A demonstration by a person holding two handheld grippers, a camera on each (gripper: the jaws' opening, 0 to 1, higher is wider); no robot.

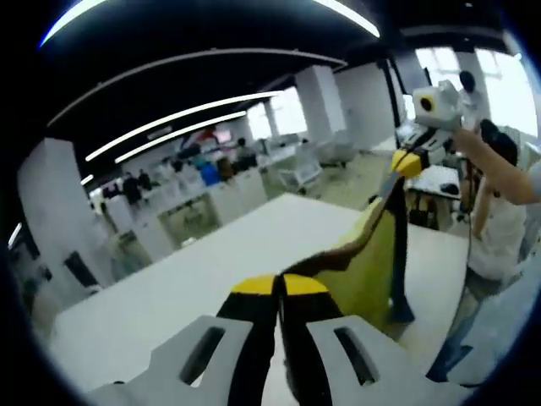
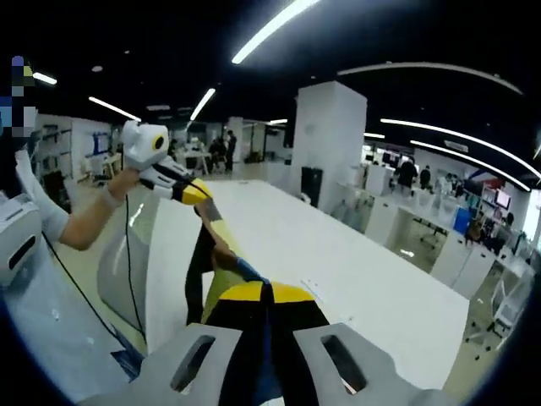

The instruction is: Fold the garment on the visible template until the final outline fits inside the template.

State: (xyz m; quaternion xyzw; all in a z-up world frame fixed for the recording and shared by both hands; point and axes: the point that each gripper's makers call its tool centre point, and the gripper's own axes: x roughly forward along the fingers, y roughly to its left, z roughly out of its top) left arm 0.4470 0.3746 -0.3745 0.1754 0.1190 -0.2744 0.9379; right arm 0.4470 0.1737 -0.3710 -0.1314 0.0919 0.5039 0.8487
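A yellow-green garment with dark and blue edges [image 1: 372,262] hangs stretched in the air over a white table [image 1: 194,279]. My left gripper [image 1: 279,286] is shut on one end of it at the bottom of the left gripper view. My right gripper [image 1: 406,162] is raised at the upper right, shut on the other end. In the right gripper view, the right gripper [image 2: 266,292] clamps the garment [image 2: 220,233], and the left gripper [image 2: 196,193] holds its far end above the table [image 2: 355,262]. I cannot make out a template.
A person in a white shirt [image 1: 499,211] stands at the table's edge, one arm [image 2: 76,228] raised. Past the table are white pillars [image 2: 330,139], desks, chairs [image 1: 300,173] and several people. A cable [image 2: 127,254] hangs from the left gripper.
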